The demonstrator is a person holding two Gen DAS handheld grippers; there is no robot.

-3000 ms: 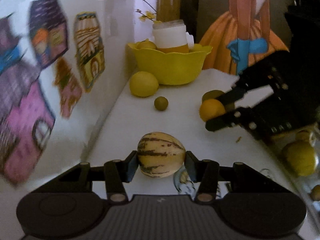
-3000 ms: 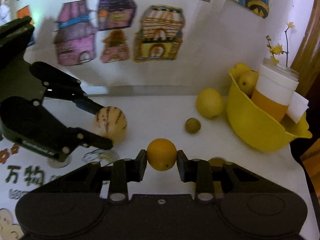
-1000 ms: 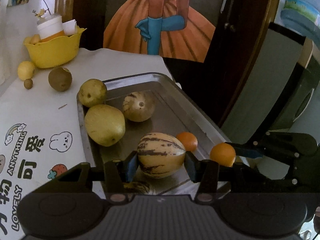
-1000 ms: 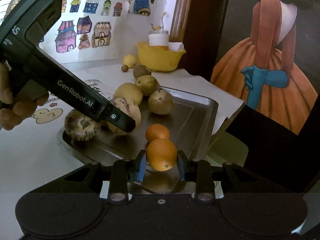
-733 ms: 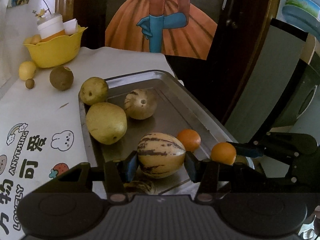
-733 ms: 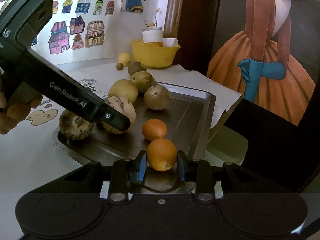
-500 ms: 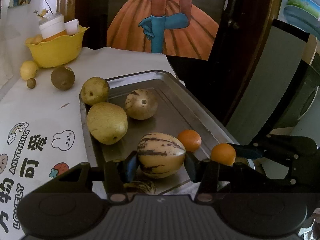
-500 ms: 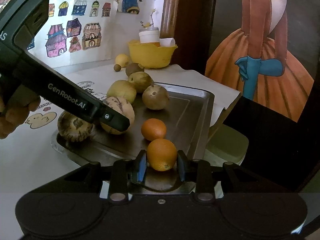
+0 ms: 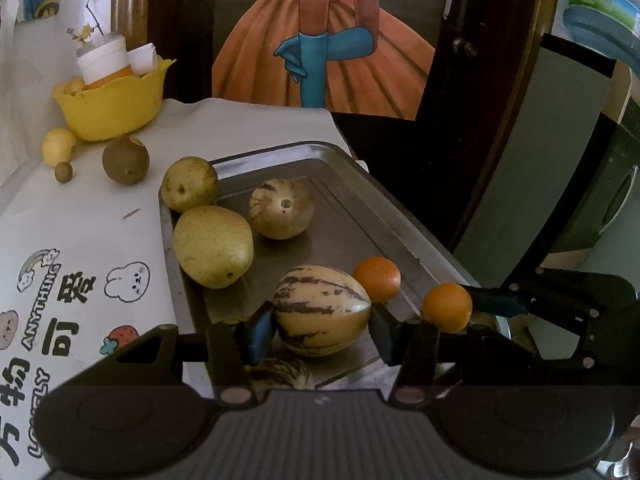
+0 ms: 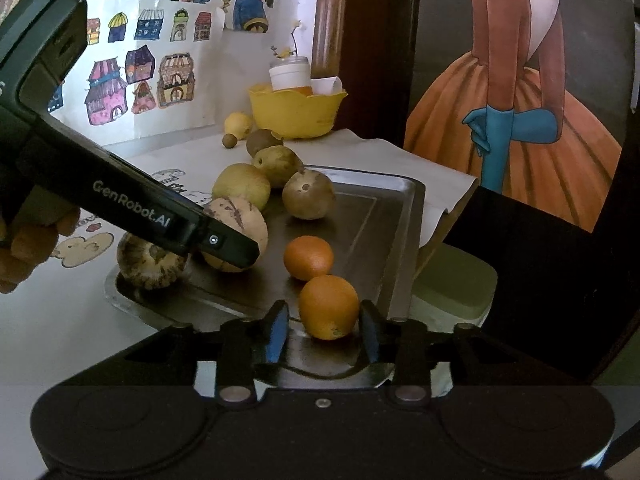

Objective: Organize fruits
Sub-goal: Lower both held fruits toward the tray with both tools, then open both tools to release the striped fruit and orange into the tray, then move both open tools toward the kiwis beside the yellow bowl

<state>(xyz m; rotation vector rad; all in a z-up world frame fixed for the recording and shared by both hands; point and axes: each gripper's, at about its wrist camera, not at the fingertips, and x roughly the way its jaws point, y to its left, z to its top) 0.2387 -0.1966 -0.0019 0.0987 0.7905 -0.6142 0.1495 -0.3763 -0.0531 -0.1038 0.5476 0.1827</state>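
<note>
A metal tray (image 9: 344, 216) (image 10: 380, 220) holds several fruits. My left gripper (image 9: 322, 320) is shut on a striped melon (image 9: 322, 310) low over the tray's near end; the melon also shows in the right wrist view (image 10: 240, 220). My right gripper (image 10: 324, 326) is open, with gaps on both sides of an orange (image 10: 329, 306) that rests at the tray's near rim. This orange (image 9: 447, 307) shows at the tray's right edge in the left wrist view. A second orange (image 9: 377, 279) (image 10: 308, 258) lies just beyond it.
On the tray are also two pears (image 9: 213, 246) (image 9: 189, 184) and two other striped melons (image 9: 281, 208) (image 10: 150, 262). A yellow bowl (image 9: 114, 108) with a cup, a lemon (image 9: 58, 146), a brown fruit (image 9: 125, 160) and a small round fruit (image 9: 63, 171) are on the table beyond. A dark drop lies right of the tray.
My right gripper's fingers have opened off the orange, which now sits at the tray's rim. My left gripper still holds the striped melon, slightly nearer the tray.
</note>
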